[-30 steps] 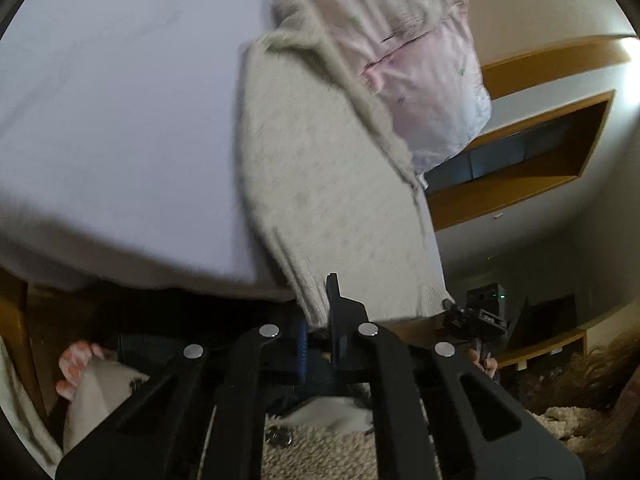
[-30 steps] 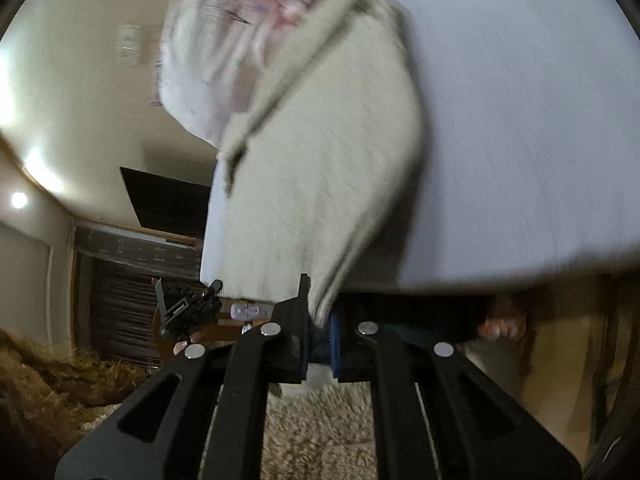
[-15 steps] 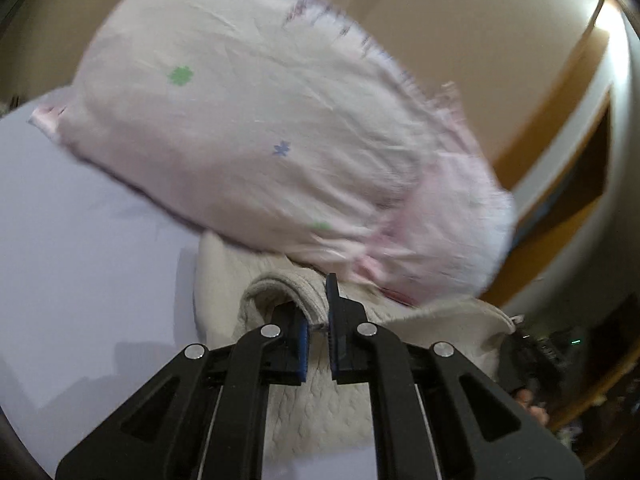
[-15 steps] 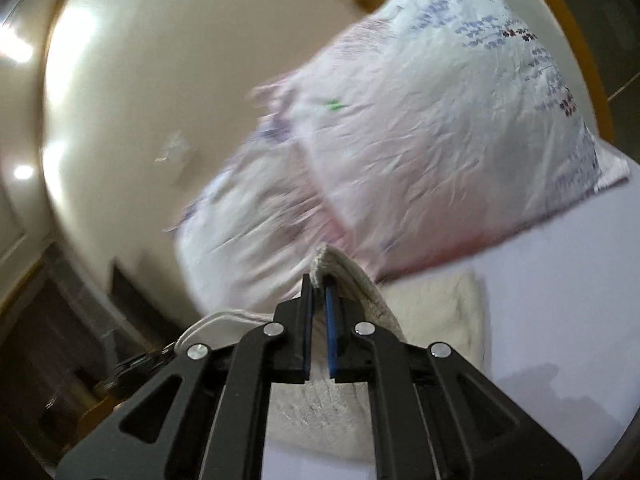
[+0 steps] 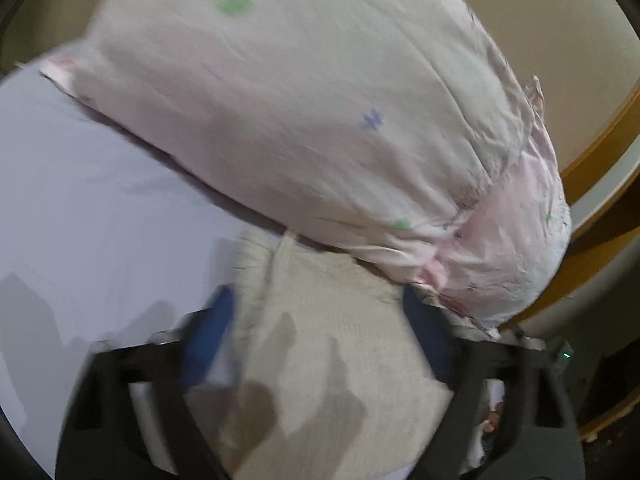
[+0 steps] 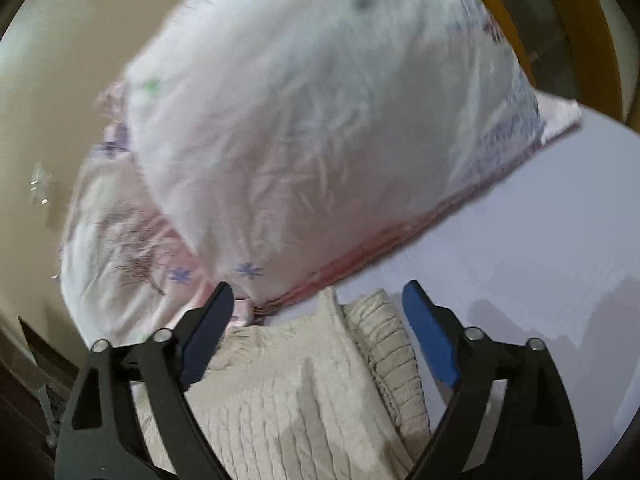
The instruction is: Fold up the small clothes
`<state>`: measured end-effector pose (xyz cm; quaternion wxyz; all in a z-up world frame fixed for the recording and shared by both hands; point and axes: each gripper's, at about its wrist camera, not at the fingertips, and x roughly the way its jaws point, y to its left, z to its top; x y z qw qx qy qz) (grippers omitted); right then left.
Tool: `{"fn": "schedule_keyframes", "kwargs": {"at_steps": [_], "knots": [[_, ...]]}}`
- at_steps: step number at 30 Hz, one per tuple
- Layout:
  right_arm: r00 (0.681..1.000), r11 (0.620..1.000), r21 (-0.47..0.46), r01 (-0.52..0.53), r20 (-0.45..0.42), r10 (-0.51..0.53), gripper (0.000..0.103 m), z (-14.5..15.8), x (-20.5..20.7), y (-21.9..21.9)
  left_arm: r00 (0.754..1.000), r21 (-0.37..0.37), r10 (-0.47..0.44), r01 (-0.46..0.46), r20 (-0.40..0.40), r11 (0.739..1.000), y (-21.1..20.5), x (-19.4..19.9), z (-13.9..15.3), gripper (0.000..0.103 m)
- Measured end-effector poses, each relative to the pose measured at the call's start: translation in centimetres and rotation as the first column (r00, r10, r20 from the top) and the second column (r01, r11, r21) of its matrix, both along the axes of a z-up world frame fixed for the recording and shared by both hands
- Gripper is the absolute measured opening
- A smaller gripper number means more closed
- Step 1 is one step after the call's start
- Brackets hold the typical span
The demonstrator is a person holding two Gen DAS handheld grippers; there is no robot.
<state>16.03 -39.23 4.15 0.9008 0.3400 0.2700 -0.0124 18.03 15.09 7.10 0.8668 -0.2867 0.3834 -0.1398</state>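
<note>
A cream knitted garment [image 5: 320, 352] lies folded on the pale lilac bed sheet [image 5: 100, 220], its far edge against a pillow. My left gripper [image 5: 320, 304] is open, its blue-padded fingers spread over the garment and holding nothing. In the right wrist view the same garment [image 6: 304, 392] shows its ribbed cuff folded on top. My right gripper [image 6: 318, 296] is also open, its fingers on either side of the garment, empty.
A large pale pink pillow [image 5: 320, 120] with small printed flowers lies just beyond the garment, also in the right wrist view [image 6: 320, 128]. A wooden headboard edge [image 5: 592, 168] and a beige wall stand behind it. The sheet [image 6: 540, 240] extends to the right.
Both grippers were shut on the garment's edge and carried it over toward the pillow. Now both have opened and let go, and the garment lies folded on the sheet.
</note>
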Motion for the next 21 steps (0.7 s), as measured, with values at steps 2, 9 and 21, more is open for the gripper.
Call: {"fn": "schedule_keyframes", "kwargs": {"at_steps": [2,9,21], "knots": [[0.999,0.999,-0.032,-0.028,0.031,0.029,0.091,-0.2,-0.4,0.4,0.999,-0.007,-0.023,0.023,-0.049,1.000,0.6,-0.4,-0.9,0.088],[0.994,0.993,-0.017,-0.113,-0.013,0.112,0.091,-1.0,0.4,1.5,0.984,-0.110,-0.060,0.042,-0.167,0.993,0.6,-2.4,-4.9,0.075],[0.990,0.983,0.132,-0.123,0.082,0.113,0.091,0.6,-1.4,-2.7,0.970,-0.325,-0.239,0.241,0.046,0.915,-10.8,-0.4,1.8,0.018]]}}
